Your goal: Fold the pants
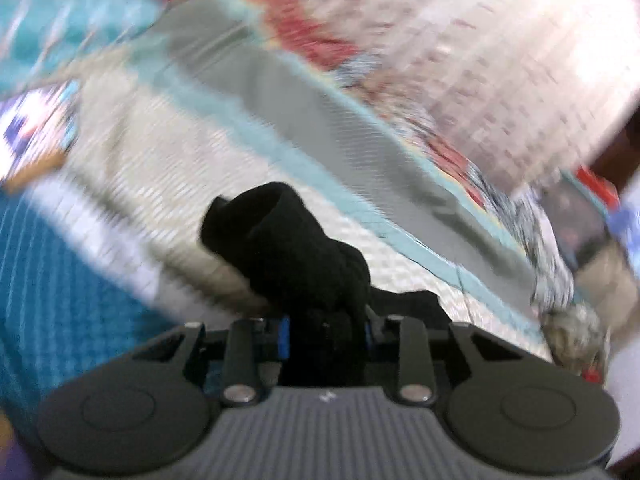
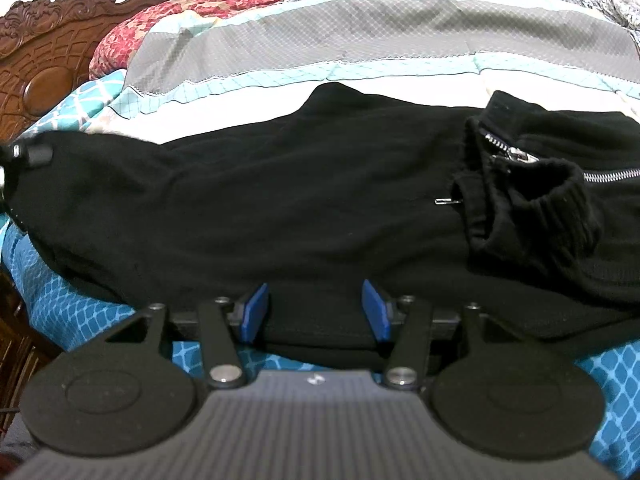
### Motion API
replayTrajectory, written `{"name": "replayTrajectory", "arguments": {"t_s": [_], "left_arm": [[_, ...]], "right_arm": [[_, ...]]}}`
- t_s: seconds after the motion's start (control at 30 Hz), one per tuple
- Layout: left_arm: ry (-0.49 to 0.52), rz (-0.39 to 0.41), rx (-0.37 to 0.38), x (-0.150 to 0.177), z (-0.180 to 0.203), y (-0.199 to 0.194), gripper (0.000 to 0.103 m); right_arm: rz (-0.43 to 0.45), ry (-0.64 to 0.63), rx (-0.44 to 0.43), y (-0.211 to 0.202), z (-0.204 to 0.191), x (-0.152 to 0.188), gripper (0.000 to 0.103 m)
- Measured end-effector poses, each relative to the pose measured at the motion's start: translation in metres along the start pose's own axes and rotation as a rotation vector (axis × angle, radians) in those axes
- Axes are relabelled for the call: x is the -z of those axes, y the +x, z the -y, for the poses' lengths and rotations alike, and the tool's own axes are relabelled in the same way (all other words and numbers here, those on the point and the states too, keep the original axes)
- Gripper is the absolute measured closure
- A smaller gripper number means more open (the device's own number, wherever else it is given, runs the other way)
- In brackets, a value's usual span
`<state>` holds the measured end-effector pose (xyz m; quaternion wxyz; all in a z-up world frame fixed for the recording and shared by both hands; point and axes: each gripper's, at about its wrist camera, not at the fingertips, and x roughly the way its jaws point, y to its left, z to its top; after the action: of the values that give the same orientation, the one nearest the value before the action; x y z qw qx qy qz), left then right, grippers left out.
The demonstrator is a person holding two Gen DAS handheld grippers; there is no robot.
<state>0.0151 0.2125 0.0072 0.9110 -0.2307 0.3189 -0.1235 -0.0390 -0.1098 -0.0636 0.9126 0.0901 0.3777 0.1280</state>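
Lying mostly flat and unfolded across the bed (image 2: 360, 40), the black pants (image 2: 280, 208) look barely started: the left gripper (image 1: 326, 336) pinches one bunched end, while the right gripper (image 2: 316, 316) straddles the near edge, fingers wide.

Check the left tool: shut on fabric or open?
Shut on the black pants: fabric bunches between the left tool pads.

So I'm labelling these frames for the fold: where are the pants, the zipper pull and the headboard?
pants (image 2: 280, 200): right wrist view, on the broad black middle.
zipper pull (image 2: 520, 156): right wrist view, on the silver tab.
headboard (image 2: 44, 68): right wrist view, on the carved wood panel.
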Motion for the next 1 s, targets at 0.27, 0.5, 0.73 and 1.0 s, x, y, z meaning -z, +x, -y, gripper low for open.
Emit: {"name": "replayTrajectory", "arguments": {"t_s": [0.27,0.5,0.73,1.0], "left_arm": [[0.552,-0.204,0.002,0.054,0.144,0.062,0.053],[0.622,-0.342,0.018,0.084,0.157,0.066,0.043],[0.265,-0.239,0.069,0.030,0.088,0.011,0.034],[0.125,-0.290,0.050,0.030,0.077,0.039,0.045]], "right_arm": [[0.010,0.017,-0.027,-0.003,0.004,0.002,0.047],[-0.010,0.047,-0.107,-0.018,0.021,-0.003,0.047],[0.063,0.115,-0.168,-0.051,0.040,-0.014,0.048],[0.152,0.073,-0.216,-0.034,0.008,-0.057,0.050]]}}
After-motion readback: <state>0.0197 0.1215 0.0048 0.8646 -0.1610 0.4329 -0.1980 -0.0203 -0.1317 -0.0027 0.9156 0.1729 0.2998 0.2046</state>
